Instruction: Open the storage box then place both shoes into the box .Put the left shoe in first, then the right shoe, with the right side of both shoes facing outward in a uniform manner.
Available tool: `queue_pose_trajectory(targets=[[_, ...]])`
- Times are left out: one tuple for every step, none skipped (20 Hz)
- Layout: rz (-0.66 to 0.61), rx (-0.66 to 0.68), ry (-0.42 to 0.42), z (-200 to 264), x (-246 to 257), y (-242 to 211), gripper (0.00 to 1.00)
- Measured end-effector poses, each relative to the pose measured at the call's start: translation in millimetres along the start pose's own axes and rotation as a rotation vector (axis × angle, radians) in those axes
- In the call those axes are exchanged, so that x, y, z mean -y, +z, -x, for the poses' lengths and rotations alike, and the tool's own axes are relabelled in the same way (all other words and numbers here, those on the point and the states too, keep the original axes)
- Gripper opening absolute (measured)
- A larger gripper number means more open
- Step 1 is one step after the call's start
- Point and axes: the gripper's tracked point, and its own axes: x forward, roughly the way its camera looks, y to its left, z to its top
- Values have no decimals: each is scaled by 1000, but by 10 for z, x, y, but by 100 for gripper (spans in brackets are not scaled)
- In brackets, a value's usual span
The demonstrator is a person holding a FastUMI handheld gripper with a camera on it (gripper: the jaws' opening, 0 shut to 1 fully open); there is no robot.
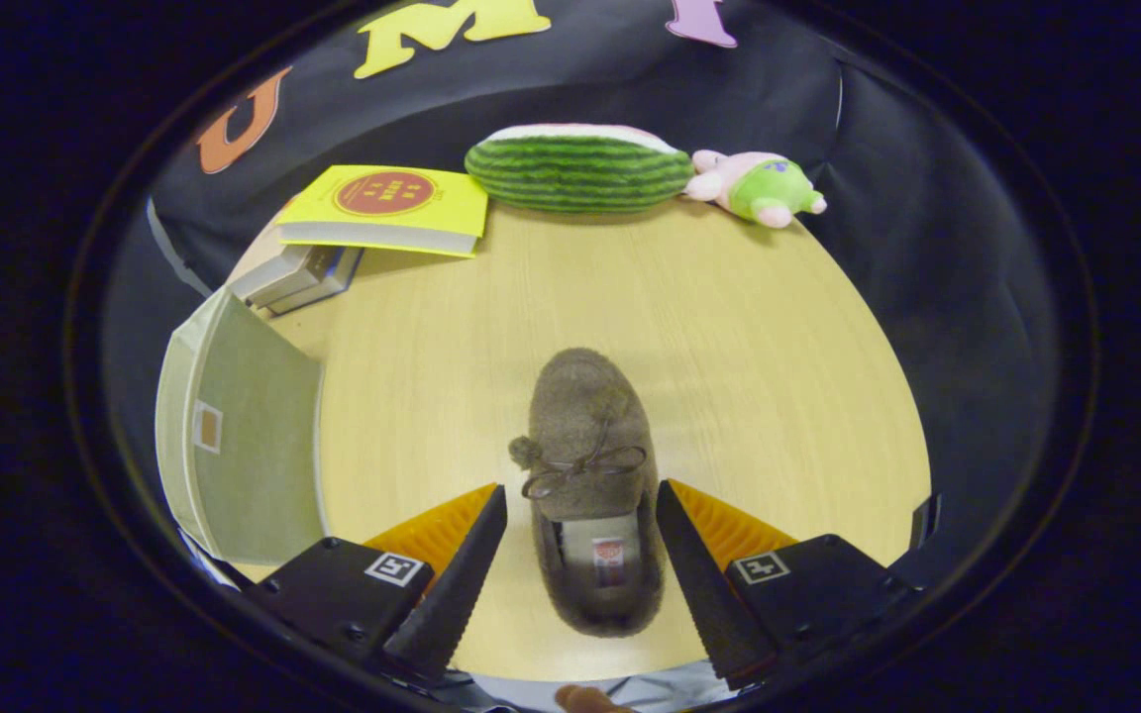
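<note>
Your tongs point(580, 500) stand open around the heel half of the brown shoe point(590, 475) lying on the surface point(749, 337), not pressing it, probably to grip its sides and carry it toward the box point(244, 436) beside.

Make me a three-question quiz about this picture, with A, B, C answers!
1. Where is the brown slipper?
A. between the tongs
B. on the books
C. inside the box

2. How many soft toys lie at the table's far edge?
A. one
B. two
C. four

3. Are the tongs squeezing the slipper?
A. yes
B. no, open beside it
C. shut in air

Answers: 1 A, its heel lies between the fingers. 2 B, a watermelon plush and a pink-and-green plush. 3 B, gaps show on both sides.
</note>
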Motion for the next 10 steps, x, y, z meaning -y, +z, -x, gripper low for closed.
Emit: queue_pose_trajectory(targets=[[1, -10, -11, -50, 48, -17, 98], [0, -20, -8, -85, 62, -48, 98], [-1, -26, 12, -126, 35, -63, 98], [2, -30, 30, -145, 15, -66, 98], [0, -39, 33, -172, 45, -79, 98], [-8, -51, 32, -171, 66, -105, 98], [-11, -59, 36, -160, 63, -123, 98], [-6, -58, 37, -132, 66, -123, 98], [6, -68, 25, -106, 109, -153, 98], [17, -82, 15, -78, 144, -192, 98]])
